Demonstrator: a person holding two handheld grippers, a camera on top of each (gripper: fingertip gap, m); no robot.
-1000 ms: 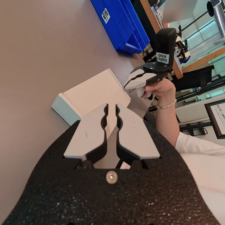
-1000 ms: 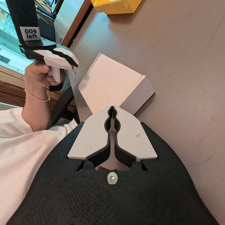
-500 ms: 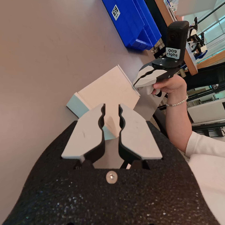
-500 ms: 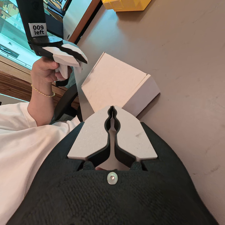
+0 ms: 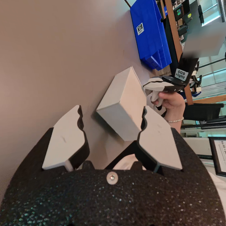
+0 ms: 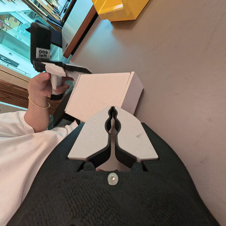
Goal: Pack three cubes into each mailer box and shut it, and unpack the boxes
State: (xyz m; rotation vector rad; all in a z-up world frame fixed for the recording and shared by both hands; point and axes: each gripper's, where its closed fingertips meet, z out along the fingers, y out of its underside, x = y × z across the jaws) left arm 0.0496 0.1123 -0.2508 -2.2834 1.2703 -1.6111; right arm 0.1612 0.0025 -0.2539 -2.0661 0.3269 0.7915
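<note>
A shut white mailer box (image 5: 130, 97) lies on the grey-brown table near its front edge; it also shows in the right wrist view (image 6: 101, 93). No cubes are in view. My left gripper (image 5: 112, 108) is open wide, with its fingers on either side of the box's near end and apart from it. In the right wrist view the left gripper (image 6: 84, 71) hovers, blurred, at the box's far left corner. My right gripper (image 6: 112, 107) is shut and empty, its tips over the box's near edge. In the left wrist view the right gripper (image 5: 146, 87) sits by the box's right side.
A blue bin (image 5: 150, 34) stands on the table beyond the box in the left wrist view. A yellow bin (image 6: 119, 9) stands at the table's far end in the right wrist view. The person's white sleeve (image 6: 24, 140) and hands are close by. Across from one pair of fingers to the other is roughly 15 cm.
My left gripper has opened from nearly shut to wide and has swung round towards the box's end. My right gripper has stayed shut and moved a little closer over the box.
</note>
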